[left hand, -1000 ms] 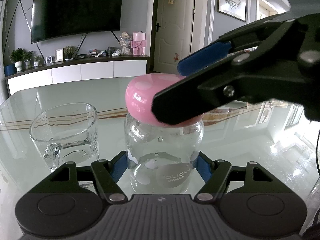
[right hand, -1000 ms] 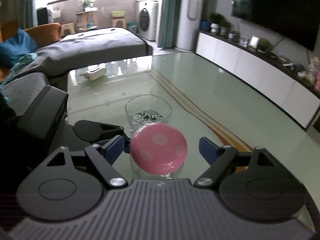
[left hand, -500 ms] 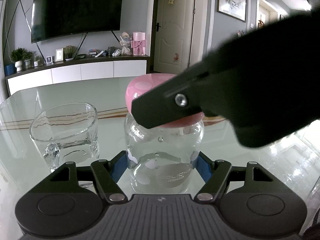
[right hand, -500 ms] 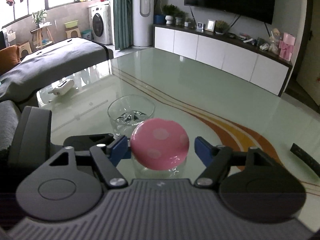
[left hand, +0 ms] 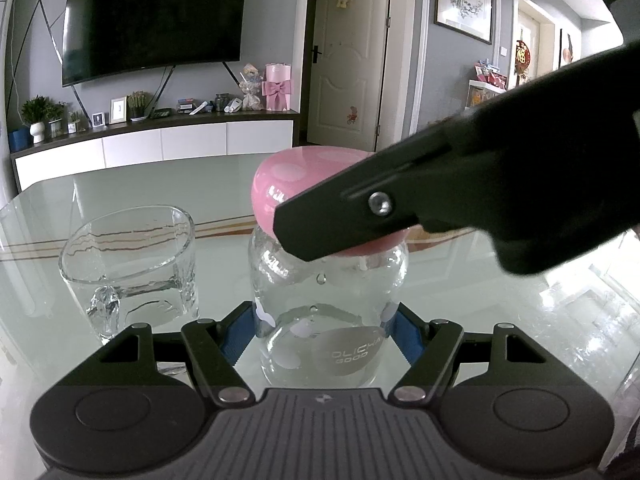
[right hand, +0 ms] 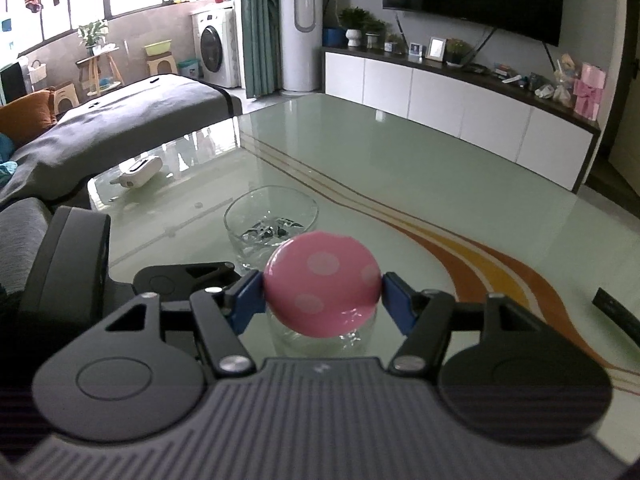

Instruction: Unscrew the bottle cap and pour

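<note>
Bottle (left hand: 324,320) clamped upright in left gripper (left hand: 326,330), pink cap (right hand: 322,284) pinched by right gripper (right hand: 322,298): twist level, without tilting.

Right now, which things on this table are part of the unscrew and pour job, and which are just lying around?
Part of the job:
glass bottle, held in the left gripper
pink cap, gripped by the right gripper
empty glass beside the bottle

Just lying about:
white device near the far table edge
dark object at the right edge
</note>
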A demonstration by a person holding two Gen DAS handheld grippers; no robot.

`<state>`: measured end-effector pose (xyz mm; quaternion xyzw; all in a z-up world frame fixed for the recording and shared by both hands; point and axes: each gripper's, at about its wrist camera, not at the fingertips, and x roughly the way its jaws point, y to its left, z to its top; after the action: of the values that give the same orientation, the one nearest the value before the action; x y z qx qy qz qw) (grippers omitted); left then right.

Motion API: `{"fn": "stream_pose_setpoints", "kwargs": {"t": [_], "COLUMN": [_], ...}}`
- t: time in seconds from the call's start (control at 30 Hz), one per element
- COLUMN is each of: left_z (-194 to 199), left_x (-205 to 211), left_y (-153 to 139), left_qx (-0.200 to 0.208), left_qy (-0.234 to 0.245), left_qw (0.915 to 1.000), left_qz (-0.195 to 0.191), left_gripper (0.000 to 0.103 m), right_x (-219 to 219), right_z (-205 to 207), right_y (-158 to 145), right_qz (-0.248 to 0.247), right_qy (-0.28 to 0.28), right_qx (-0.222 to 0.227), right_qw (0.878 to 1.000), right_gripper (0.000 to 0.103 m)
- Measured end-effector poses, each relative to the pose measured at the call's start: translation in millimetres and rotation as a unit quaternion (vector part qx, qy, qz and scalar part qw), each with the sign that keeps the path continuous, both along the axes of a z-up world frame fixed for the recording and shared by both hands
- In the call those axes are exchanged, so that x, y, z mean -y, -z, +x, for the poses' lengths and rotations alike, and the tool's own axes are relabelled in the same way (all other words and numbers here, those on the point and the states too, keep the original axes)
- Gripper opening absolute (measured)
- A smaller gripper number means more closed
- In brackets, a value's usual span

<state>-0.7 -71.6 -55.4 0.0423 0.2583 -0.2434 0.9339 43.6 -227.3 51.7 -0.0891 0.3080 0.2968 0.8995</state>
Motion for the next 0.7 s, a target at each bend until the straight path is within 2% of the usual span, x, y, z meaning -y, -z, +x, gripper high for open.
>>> {"fn": "stream_pose_setpoints", "kwargs": {"t": [0.27, 0.47, 0.7], "left_z": [3.6, 26.9, 35.3], "left_x": [2.0, -3.7, -6.0], "left_y": [-0.1, -4.5, -5.8], "left_qx": [0.0, -0.001, -0.001], "left_qy": [0.0, -0.001, -0.001], "left_qw": [1.0, 1.0, 1.0], "left_qz": [0.0, -0.002, -0.002], "left_gripper": [0.075, 0.075, 0.075], "right_x": [4.5, 5.0, 5.9], "right_z": [2.6, 4.4, 5.3], "right_y": [-1.1, -3.7, -4.1], "right_qz": [0.01, 0.011, 0.01], "right_qy": [-0.018, -0.026, -0.041], "right_qx": [-0.005, -0.004, -0.003], "right_qw": [1.0, 1.0, 0.999], "right_gripper": [0.065, 0.065, 0.065]}}
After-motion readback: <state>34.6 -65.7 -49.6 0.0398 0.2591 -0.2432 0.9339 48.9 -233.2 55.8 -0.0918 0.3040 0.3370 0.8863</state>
